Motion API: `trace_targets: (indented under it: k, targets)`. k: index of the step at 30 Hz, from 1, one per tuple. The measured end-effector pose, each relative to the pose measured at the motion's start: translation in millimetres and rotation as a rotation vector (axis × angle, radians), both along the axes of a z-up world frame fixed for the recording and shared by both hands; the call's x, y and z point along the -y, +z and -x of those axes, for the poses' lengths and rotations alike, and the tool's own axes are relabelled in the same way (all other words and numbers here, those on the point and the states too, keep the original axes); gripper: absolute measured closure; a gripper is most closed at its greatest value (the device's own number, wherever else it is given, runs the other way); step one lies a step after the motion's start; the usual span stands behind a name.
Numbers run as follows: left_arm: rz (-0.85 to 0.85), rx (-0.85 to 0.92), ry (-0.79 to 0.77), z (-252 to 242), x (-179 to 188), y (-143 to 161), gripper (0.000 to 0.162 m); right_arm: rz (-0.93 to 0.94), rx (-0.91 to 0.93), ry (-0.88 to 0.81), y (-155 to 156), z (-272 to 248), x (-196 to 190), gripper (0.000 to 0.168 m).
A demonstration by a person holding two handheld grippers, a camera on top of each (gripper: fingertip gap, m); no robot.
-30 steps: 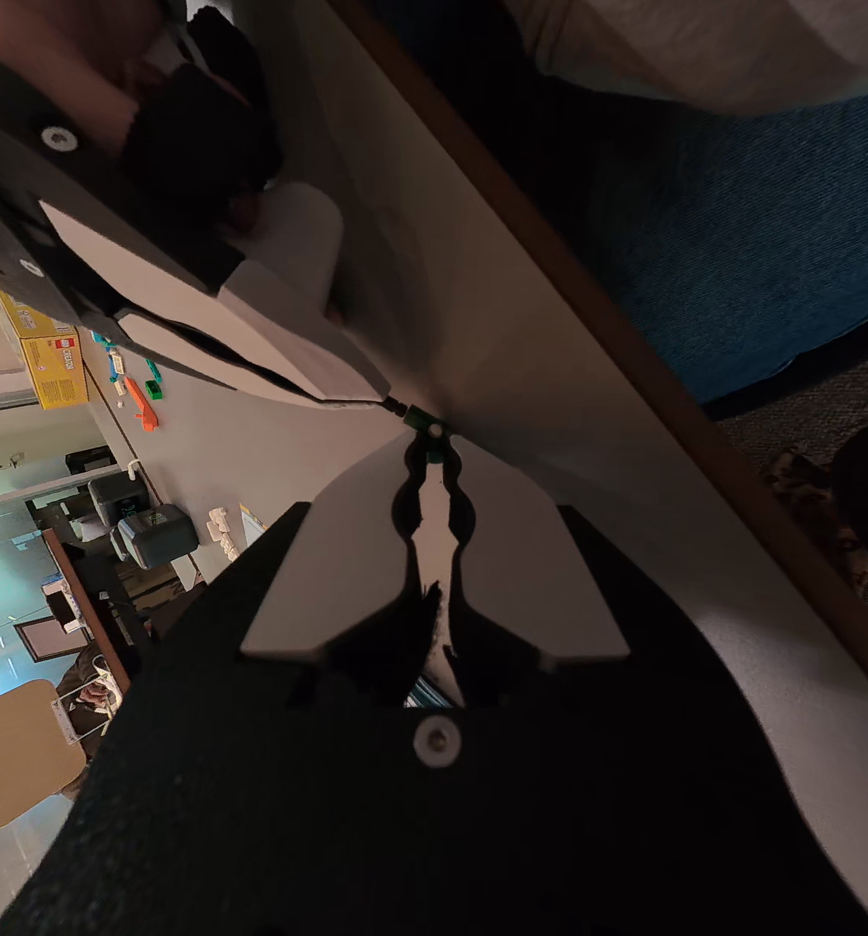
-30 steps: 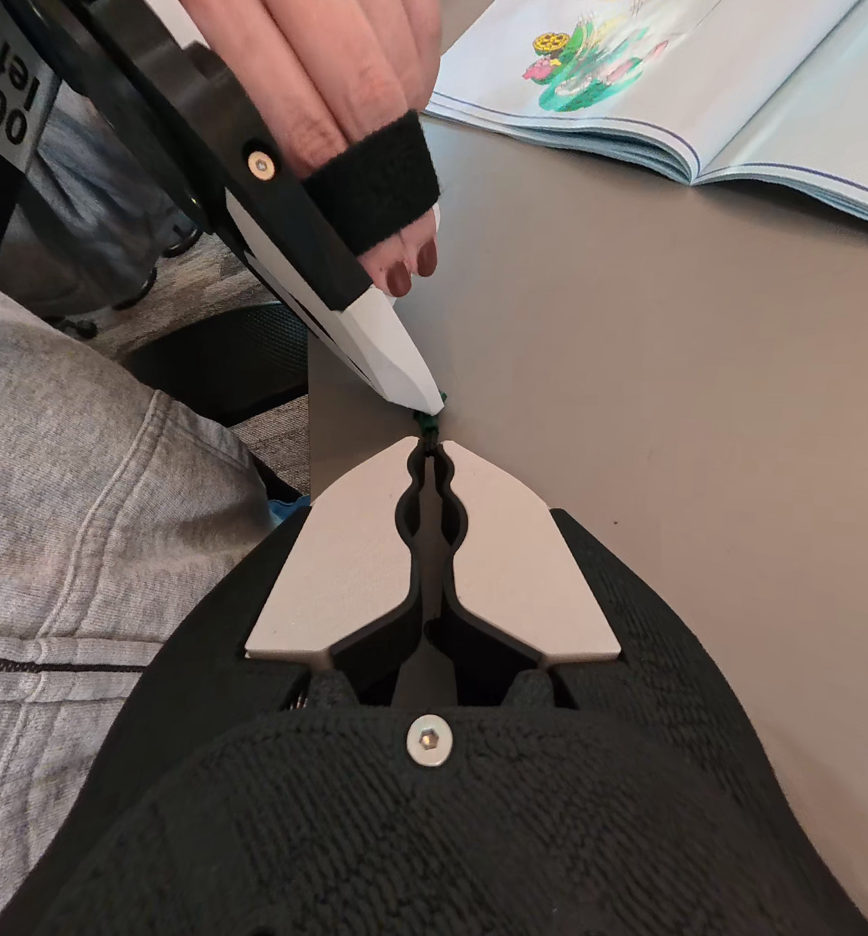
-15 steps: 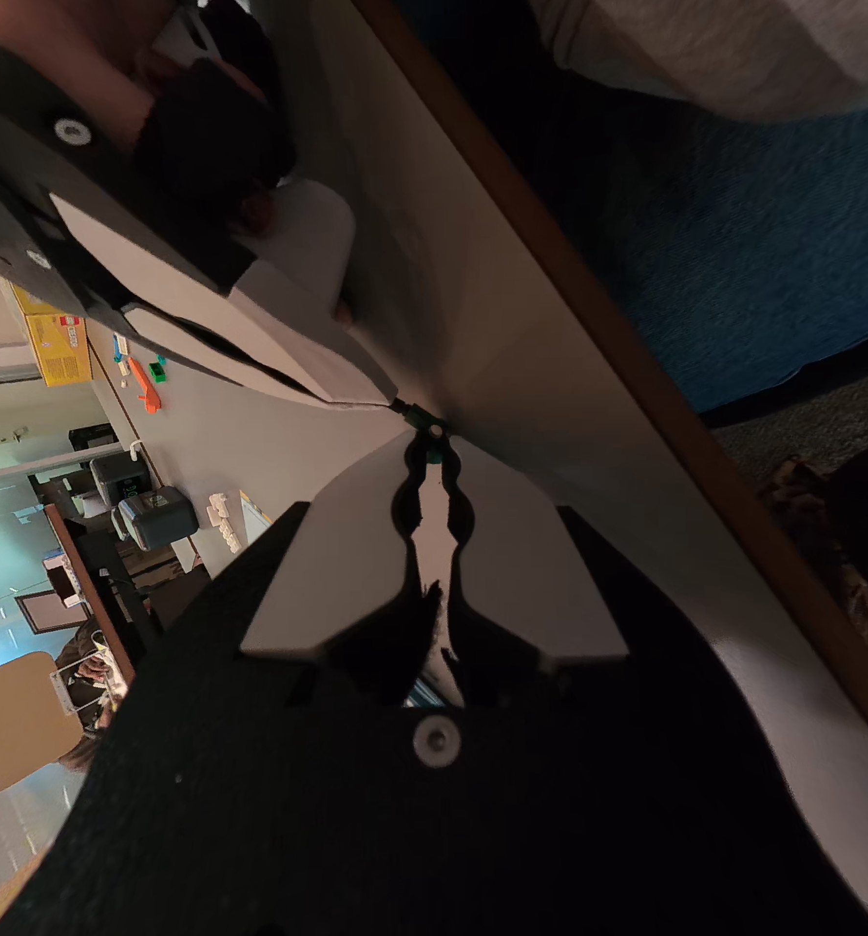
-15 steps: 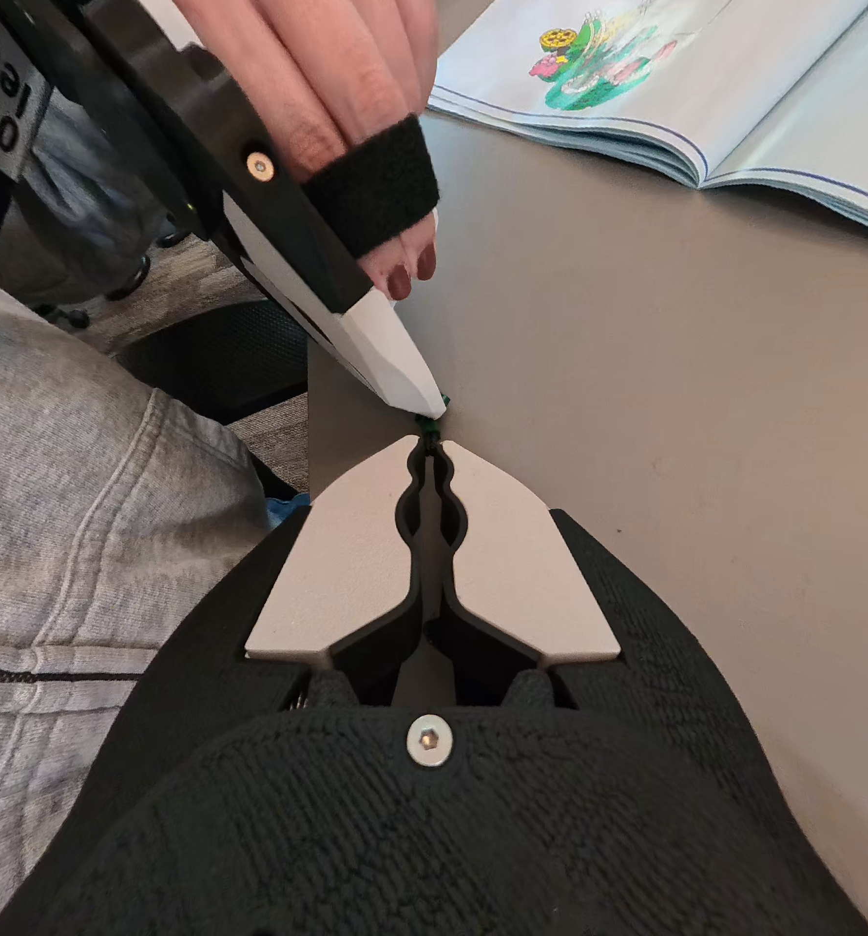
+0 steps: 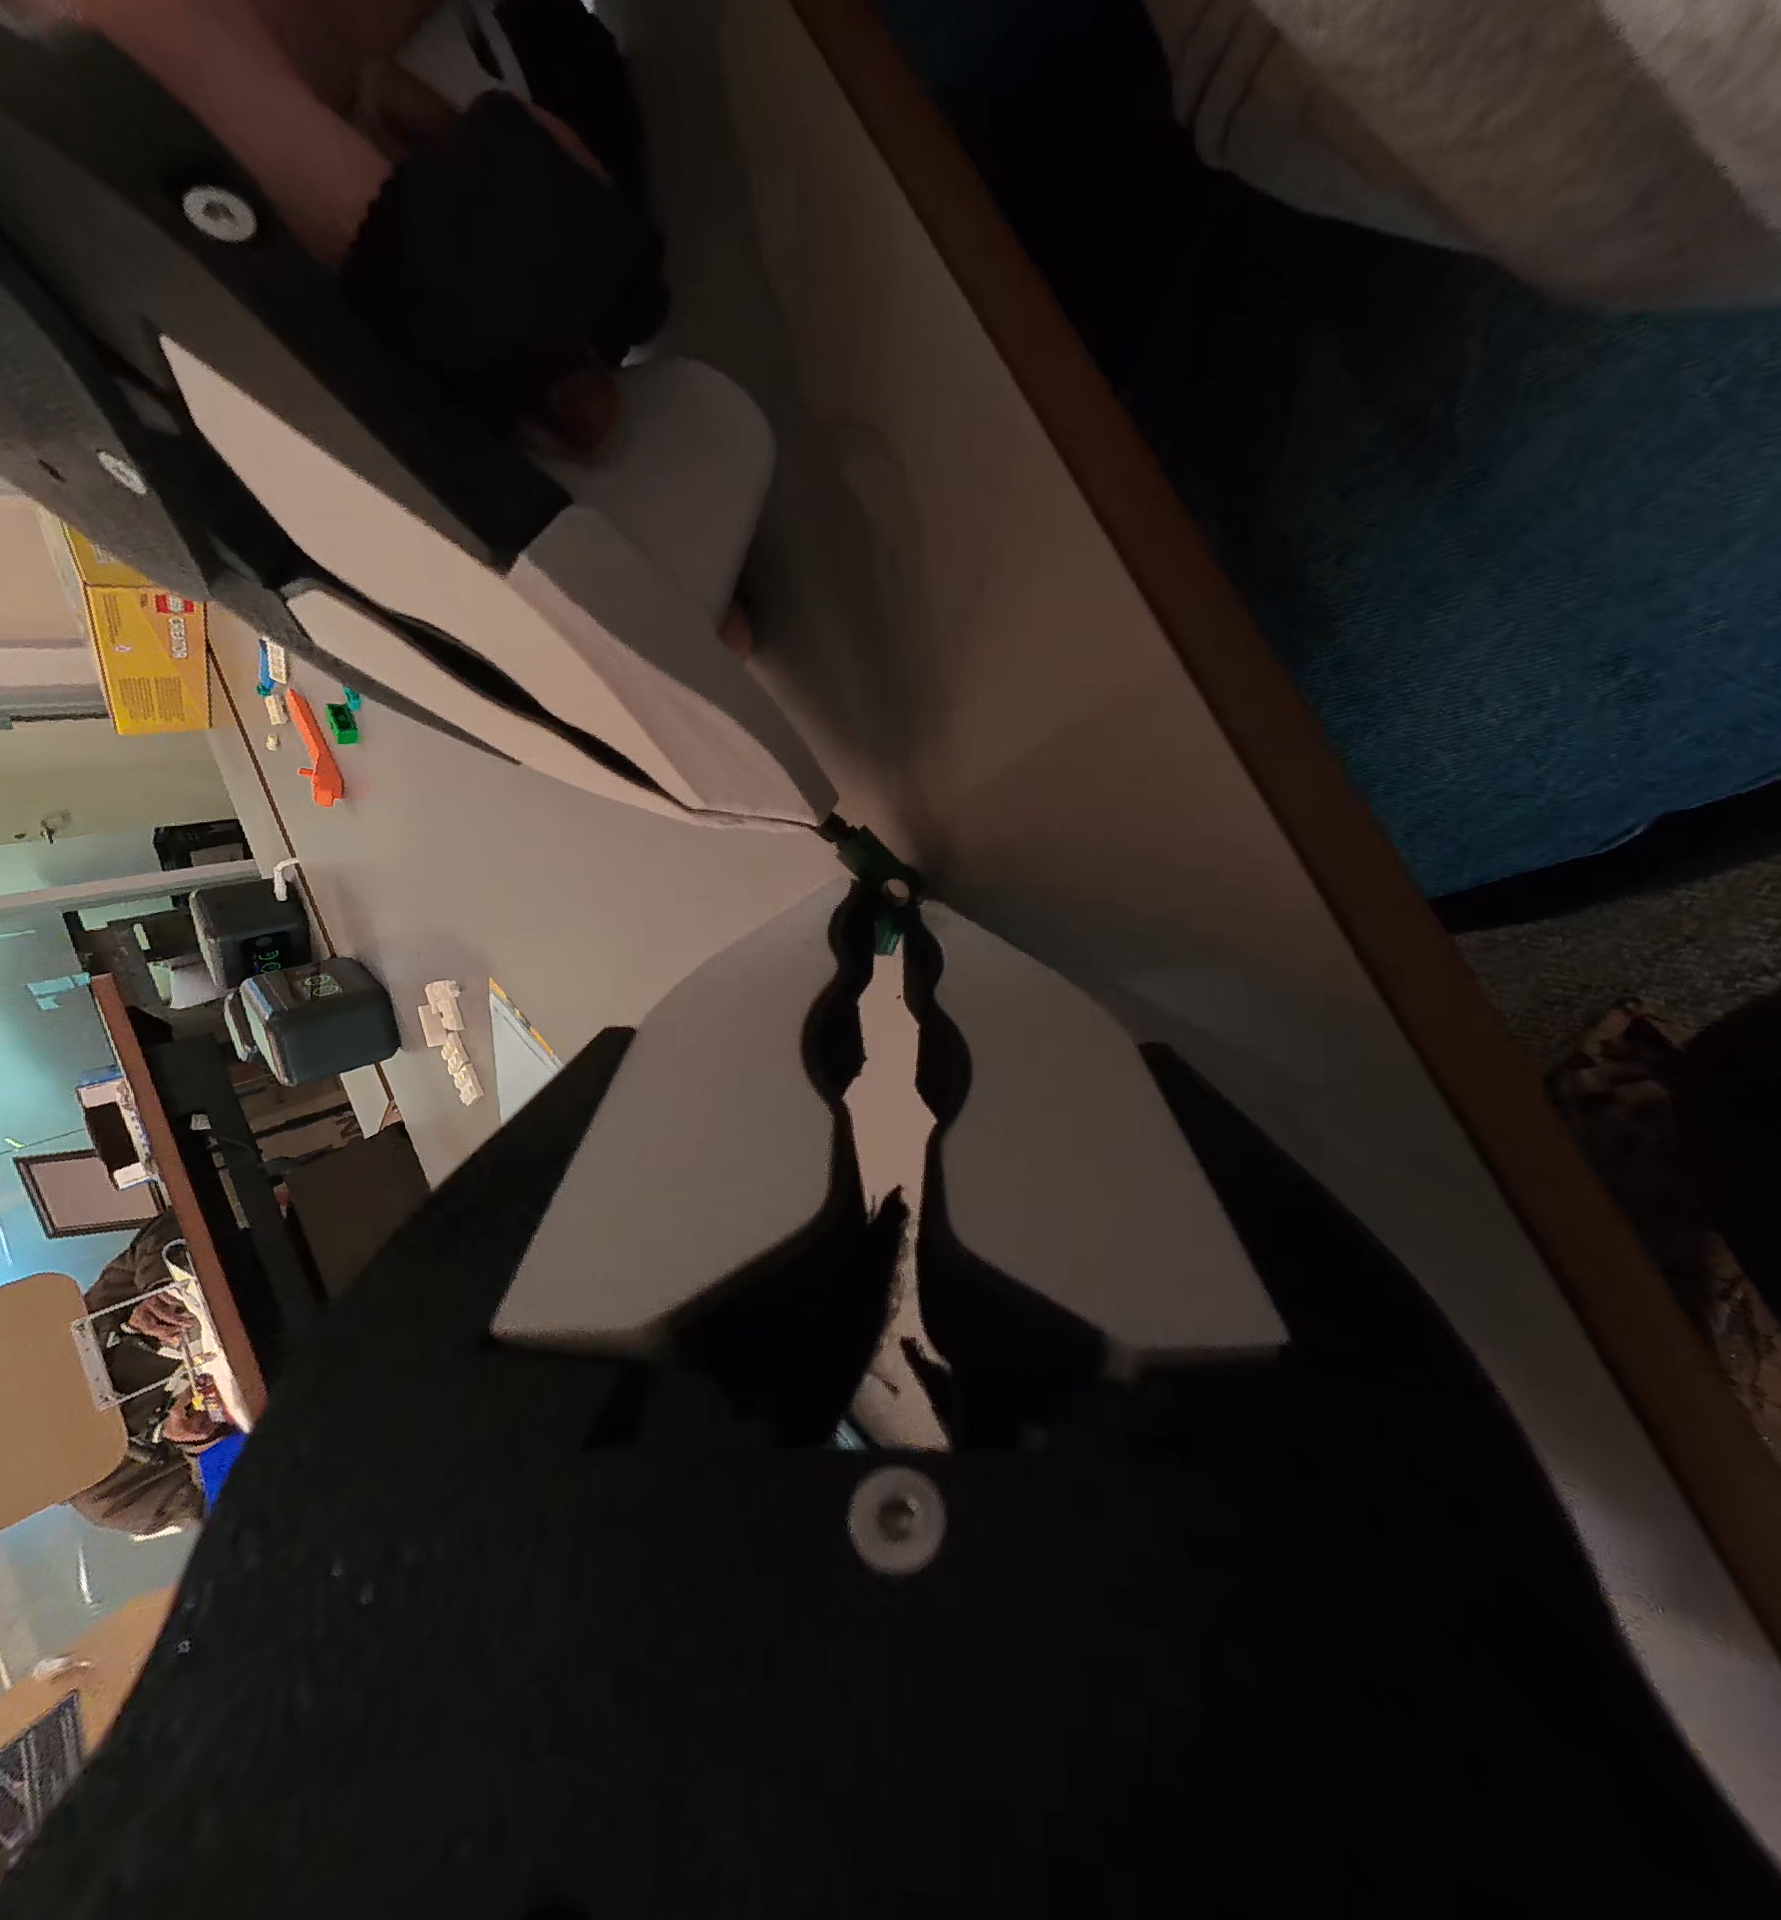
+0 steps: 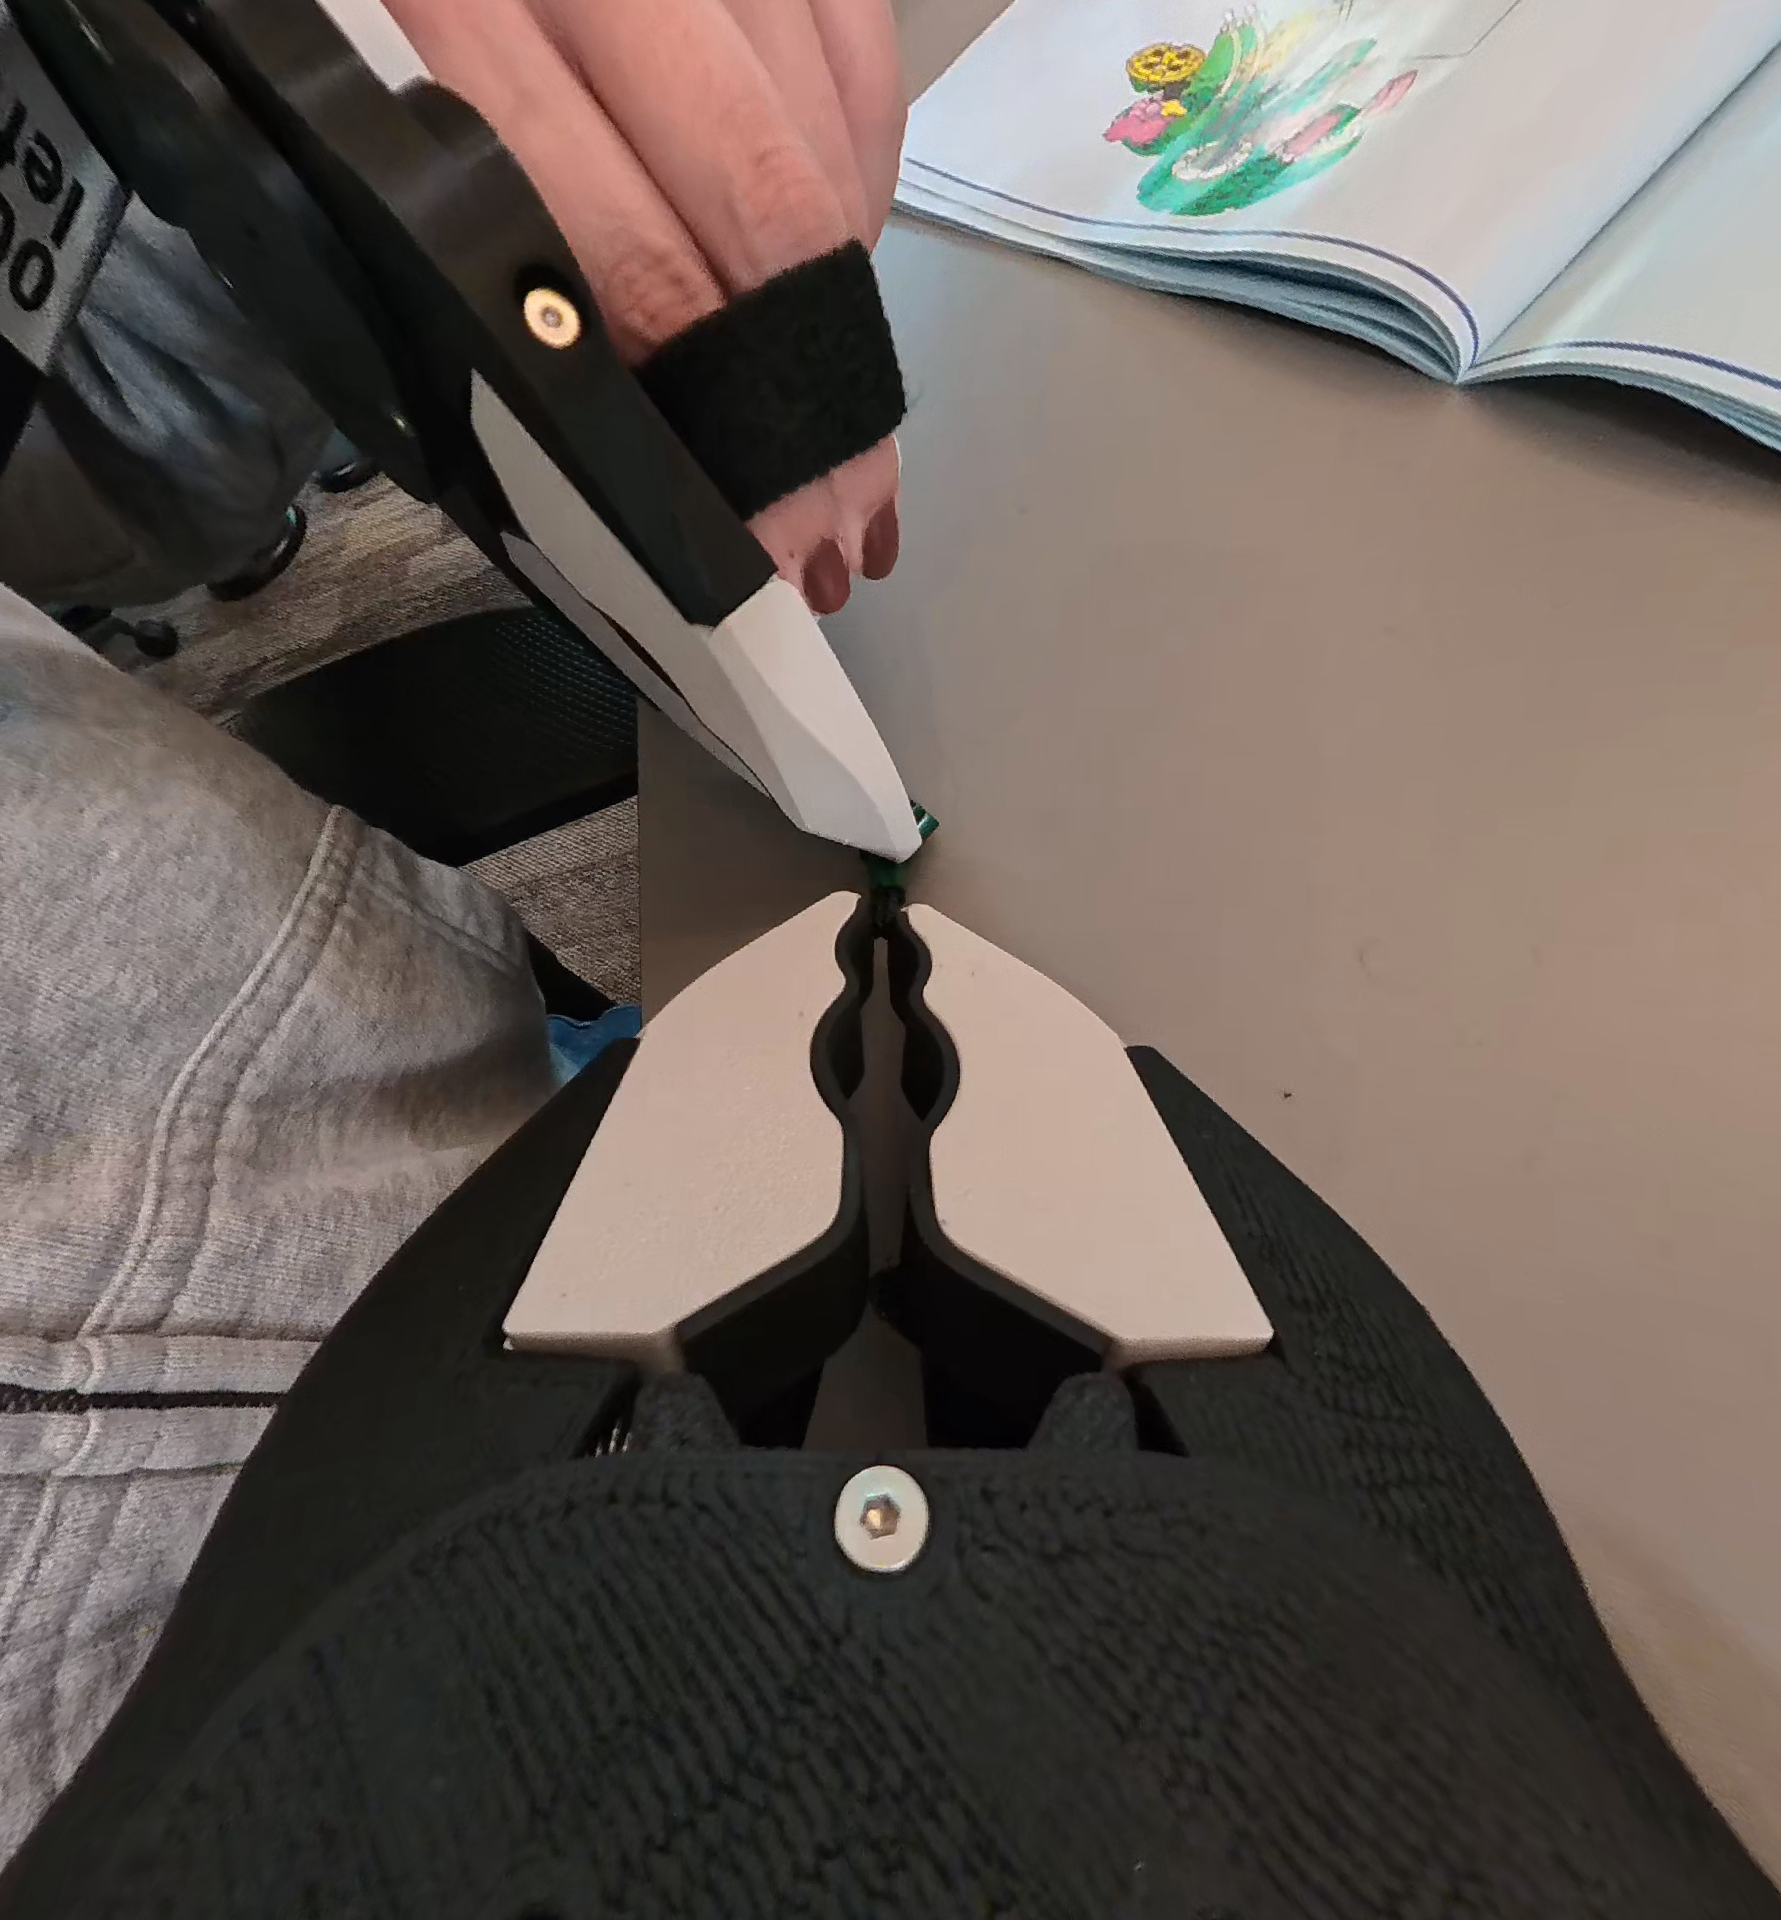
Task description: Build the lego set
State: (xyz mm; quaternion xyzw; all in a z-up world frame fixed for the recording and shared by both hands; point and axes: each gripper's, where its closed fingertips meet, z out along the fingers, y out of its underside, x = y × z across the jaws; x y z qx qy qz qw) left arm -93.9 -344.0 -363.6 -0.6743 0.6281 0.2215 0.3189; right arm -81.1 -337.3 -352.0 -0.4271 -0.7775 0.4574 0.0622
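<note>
A small dark green lego piece (image 5: pixel 884 896) was held in the air just above the grey table (image 6: pixel 1385 831), near its front edge, pinched from two sides. The left gripper (image 5: pixel 888 914) was closed on its lower end, the fingertips nearly meeting around the green part. The right gripper (image 6: pixel 881 914) was likewise clamped on the piece (image 6: pixel 888 878), and each tool's white fingertips met the other's at the piece, at an angle. In the right wrist view a hand (image 6: pixel 720 208) with a black strap across one finger lay along the left gripper's handle.

Beyond them an open instruction booklet (image 6: pixel 1488 208) lay flat on the table. Farther along the table, in the left wrist view, sat an orange lego piece (image 5: pixel 312 750), a small green brick (image 5: pixel 342 721), a cluster of white pieces (image 5: pixel 450 1023) and a yellow box (image 5: pixel 143 644). A grey sweatshirt (image 6: pixel 138 1039) filled the near left side.
</note>
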Motion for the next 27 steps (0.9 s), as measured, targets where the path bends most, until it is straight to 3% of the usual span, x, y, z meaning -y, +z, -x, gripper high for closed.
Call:
trace_targets:
  k: [11,18,27]
  targets:
    - [-0.032,0.019,0.047,0.9,-2.9,0.1,0.161,-0.09,-0.037,0.054,-3.1,-3.5,7.4,0.167]
    - [-0.013,0.034,0.098,3.0,-4.2,1.0,0.158,-0.009,-0.02,-0.022,1.5,1.1,2.4,0.166]
    - [-0.048,0.016,0.155,3.7,-4.6,1.6,0.158,-0.044,-0.057,-0.056,2.3,2.5,-0.3,0.165]
